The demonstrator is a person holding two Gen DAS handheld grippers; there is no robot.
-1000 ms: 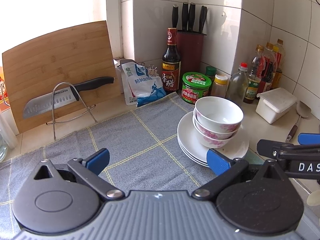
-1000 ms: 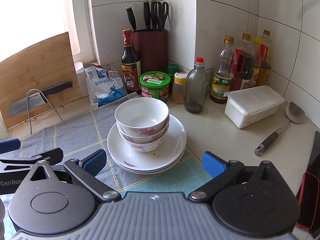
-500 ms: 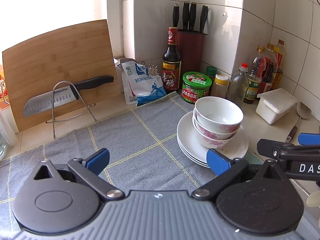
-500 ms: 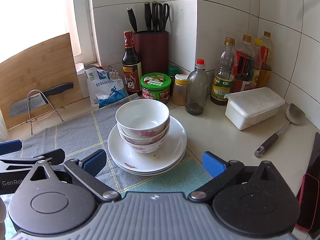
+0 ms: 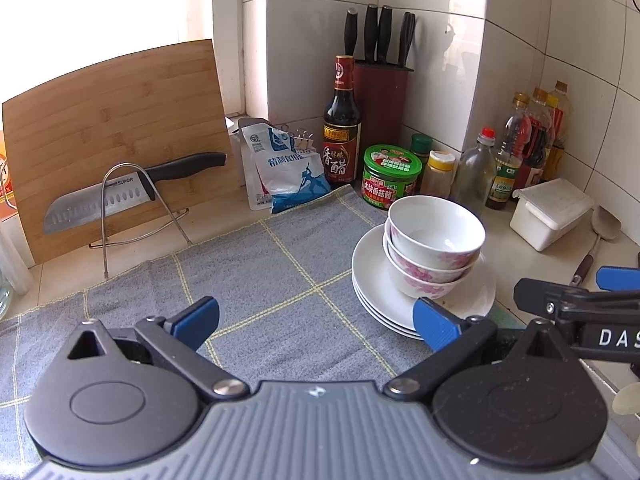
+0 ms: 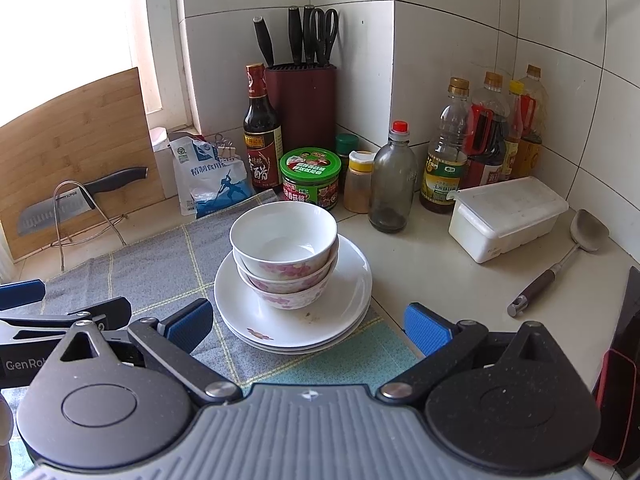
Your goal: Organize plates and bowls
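Three white bowls with pink flowers [image 6: 285, 252] [image 5: 434, 240] are nested on a stack of white plates [image 6: 344, 300] [image 5: 372, 280], at the right edge of a grey checked cloth [image 5: 256, 280]. My right gripper [image 6: 308, 326] is open and empty, just in front of the plates, its blue pads on either side of the stack's near rim. My left gripper [image 5: 316, 322] is open and empty, to the left of the stack above the cloth; its right pad overlaps the plates' near rim in view.
Behind the stack stand a green-lidded jar [image 6: 311, 178], a vinegar bottle [image 6: 262, 136], a knife block [image 6: 302, 96] and several oil bottles [image 6: 492, 140]. A white lidded box [image 6: 506, 216] and a ladle [image 6: 560, 260] lie to the right. A cleaver [image 5: 120, 196] rests on a wire rack against a cutting board [image 5: 112, 120].
Both grippers have drifted very slightly; the views rose a little. The bowls and plates have not moved.
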